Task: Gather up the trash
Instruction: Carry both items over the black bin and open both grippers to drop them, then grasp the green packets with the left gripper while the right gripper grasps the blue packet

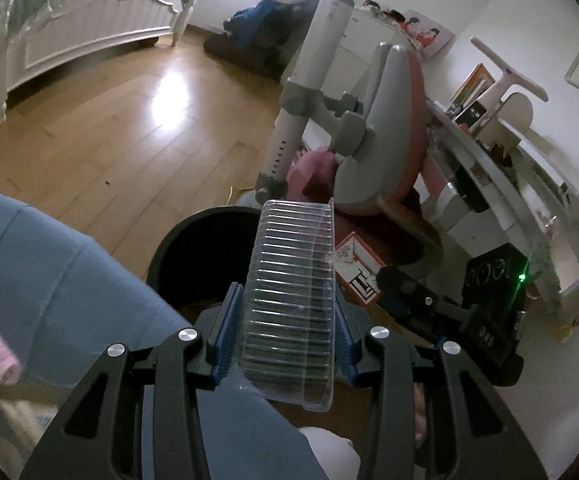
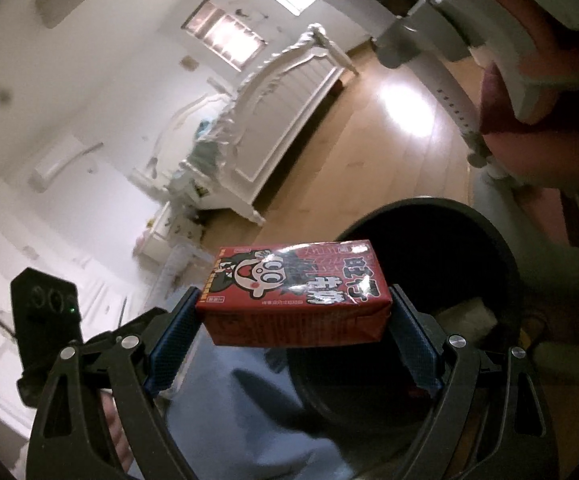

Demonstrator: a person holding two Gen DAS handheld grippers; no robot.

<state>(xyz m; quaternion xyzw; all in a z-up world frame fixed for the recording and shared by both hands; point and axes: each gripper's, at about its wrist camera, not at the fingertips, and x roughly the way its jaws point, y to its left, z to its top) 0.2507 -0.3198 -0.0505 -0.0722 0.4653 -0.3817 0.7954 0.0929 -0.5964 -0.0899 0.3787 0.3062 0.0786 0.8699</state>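
Bedroom, white walls. Wood floor (image 1: 101, 120) with bright window glare. White carved bed (image 1: 85, 28) at far side. Cluttered desk (image 1: 509, 168), pink-grey chair (image 1: 385, 128) alongside.

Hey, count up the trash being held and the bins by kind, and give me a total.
Clear ribbed plastic tray, held in the left gripper: 1
Red drink carton, held in the right gripper: 1
Black bin, below both: 1
Total: 3
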